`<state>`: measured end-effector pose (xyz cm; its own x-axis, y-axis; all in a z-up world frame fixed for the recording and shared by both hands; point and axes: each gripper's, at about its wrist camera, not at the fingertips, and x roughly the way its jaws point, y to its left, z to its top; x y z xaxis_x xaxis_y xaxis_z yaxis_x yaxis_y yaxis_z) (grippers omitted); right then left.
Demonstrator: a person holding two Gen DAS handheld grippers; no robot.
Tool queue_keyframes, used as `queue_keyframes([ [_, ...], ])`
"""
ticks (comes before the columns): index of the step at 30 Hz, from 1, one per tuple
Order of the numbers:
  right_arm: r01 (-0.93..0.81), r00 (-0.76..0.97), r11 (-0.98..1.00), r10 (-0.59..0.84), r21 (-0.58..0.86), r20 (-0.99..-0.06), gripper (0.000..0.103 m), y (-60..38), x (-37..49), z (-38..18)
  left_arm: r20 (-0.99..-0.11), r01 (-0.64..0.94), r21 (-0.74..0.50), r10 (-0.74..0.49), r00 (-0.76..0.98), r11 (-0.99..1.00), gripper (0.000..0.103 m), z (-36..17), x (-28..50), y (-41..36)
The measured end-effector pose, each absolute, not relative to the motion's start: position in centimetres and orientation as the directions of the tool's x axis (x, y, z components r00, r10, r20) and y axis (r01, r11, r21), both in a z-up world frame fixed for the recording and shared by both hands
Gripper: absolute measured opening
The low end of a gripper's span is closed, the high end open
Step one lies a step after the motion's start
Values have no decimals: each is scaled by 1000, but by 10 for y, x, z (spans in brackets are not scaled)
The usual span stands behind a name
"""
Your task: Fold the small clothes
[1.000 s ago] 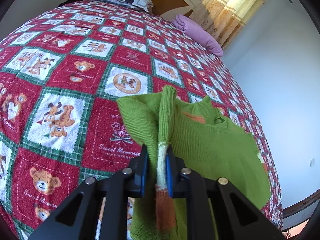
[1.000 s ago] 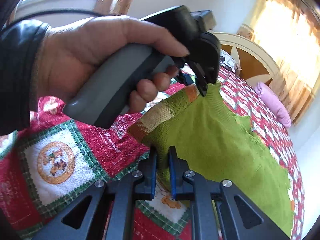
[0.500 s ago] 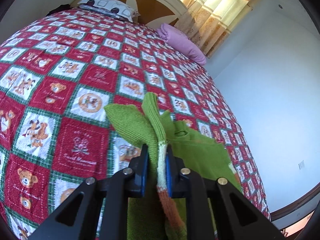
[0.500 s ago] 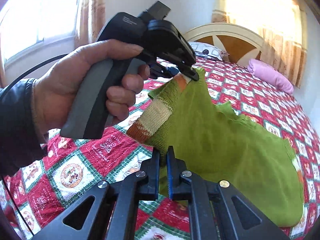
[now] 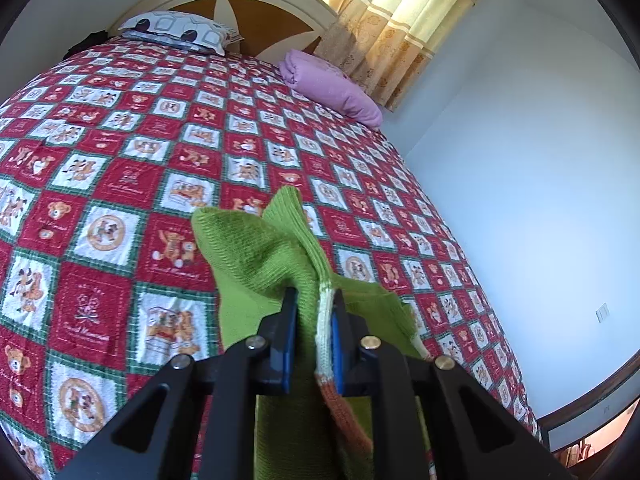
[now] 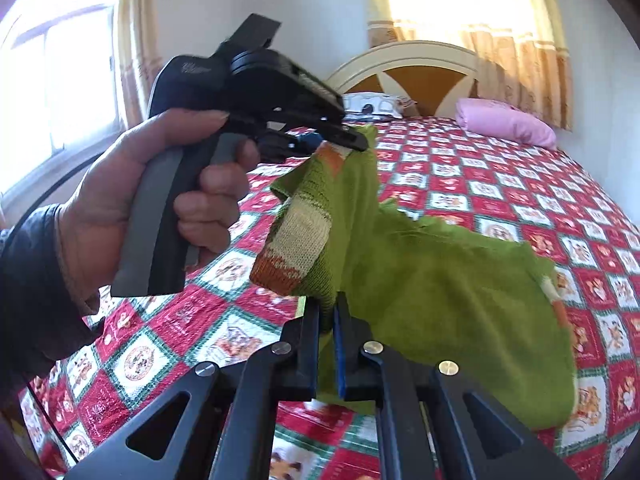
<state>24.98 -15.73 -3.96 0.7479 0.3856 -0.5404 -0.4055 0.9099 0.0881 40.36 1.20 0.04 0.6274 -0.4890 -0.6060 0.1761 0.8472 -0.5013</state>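
Pinching a bunched fold of the green knitted sweater (image 5: 256,256), the left gripper (image 5: 313,344) has its blue-padded fingers (image 5: 289,344) drawn narrow on the cloth, with a cream and orange striped cuff (image 5: 325,336) squeezed between them. The right gripper (image 6: 327,340) has its fingers (image 6: 310,344) nearly together on another edge of the same sweater, a thin ridge of green knit caught between the pads.

In the right wrist view the left gripper (image 6: 352,142) shows at about 11 o'clock, held by a person's hand (image 6: 160,200) in a dark sleeve (image 6: 32,288), its tip clamped on the striped cuff. From that tip the sweater (image 6: 440,280) hangs in the air and spreads toward 3 o'clock, its far hem drooping over the bed (image 6: 500,184); whether the hem touches the cover I cannot tell.

In the left wrist view the sweater rises from the fingers toward 12 o'clock in two peaked folds, above the red, white and green patchwork bedspread (image 5: 120,184) printed with bears. Farther out, at 11 o'clock, a patterned pillow (image 5: 180,32) lies against the cream and brown headboard (image 5: 240,4). A folded pink blanket (image 5: 332,84) sits at 1 o'clock, near the yellow curtain (image 5: 400,24).
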Motion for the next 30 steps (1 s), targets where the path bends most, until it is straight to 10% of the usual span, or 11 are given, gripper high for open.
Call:
queue_keyframes([
  [30,-166,696,908,384,384,-607,5,-307,256,-74,-694,308,-425,-525,493,851,15,-35,435,-151],
])
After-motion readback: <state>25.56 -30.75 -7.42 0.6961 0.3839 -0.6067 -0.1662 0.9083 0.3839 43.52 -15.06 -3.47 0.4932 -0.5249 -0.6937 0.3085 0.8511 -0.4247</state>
